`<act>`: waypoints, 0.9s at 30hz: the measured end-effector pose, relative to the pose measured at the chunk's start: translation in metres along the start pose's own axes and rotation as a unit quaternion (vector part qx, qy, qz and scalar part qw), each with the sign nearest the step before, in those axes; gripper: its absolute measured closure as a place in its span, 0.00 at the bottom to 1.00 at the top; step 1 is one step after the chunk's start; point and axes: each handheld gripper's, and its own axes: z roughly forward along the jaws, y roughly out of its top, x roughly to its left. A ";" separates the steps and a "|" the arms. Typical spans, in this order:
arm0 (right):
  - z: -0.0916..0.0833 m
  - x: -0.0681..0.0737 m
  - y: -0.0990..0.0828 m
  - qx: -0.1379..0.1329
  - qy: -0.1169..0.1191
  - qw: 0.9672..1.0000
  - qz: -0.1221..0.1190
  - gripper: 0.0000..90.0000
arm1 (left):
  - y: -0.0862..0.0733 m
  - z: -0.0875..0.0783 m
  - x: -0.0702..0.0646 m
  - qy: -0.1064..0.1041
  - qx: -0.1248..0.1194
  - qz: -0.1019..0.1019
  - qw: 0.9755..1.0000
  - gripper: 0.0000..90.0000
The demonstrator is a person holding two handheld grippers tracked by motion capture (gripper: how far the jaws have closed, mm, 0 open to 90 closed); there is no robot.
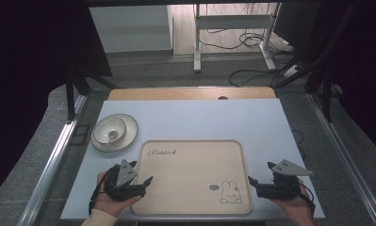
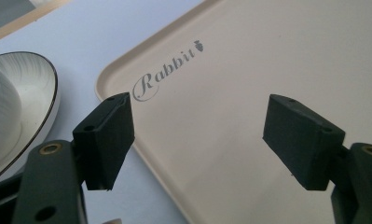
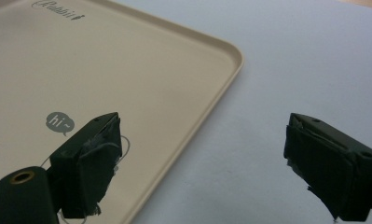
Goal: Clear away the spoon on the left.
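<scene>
Tray (image 1: pixel 190 176) flat on table (image 1: pixel 200 120), long axis left-right, between both grippers | left gripper (image 1: pixel 145 182) released, at tray's left edge (bowl (image 1: pixel 109 131) behind) | right gripper (image 1: pixel 253 183) released, straddling right edge | equally near

The high view is evenly lit from above on the bench (image 1: pixel 195 117), while the room at both sides falls into near black; a bright patch of floor glows at the top. Shadows are soft and short under each hand. The picture is slightly soft and low in detail. In the left gripper view the tray (image 2: pixel 249 70) beyond the jaws is sharp, the jaws themselves slightly blurred. In the right gripper view the near jaws are soft, the light flat, without glare.
</scene>
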 end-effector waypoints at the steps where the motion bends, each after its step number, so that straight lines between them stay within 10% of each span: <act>1: 0.000 0.000 0.000 0.000 0.002 1.000 -0.002 0.13 | 0.000 0.000 0.000 0.000 0.001 0.002 1.000 0.28; 27: 0.003 0.002 -0.001 0.011 0.002 1.000 -0.021 0.15 | 0.001 -0.002 0.002 0.000 -0.007 0.011 1.000 0.28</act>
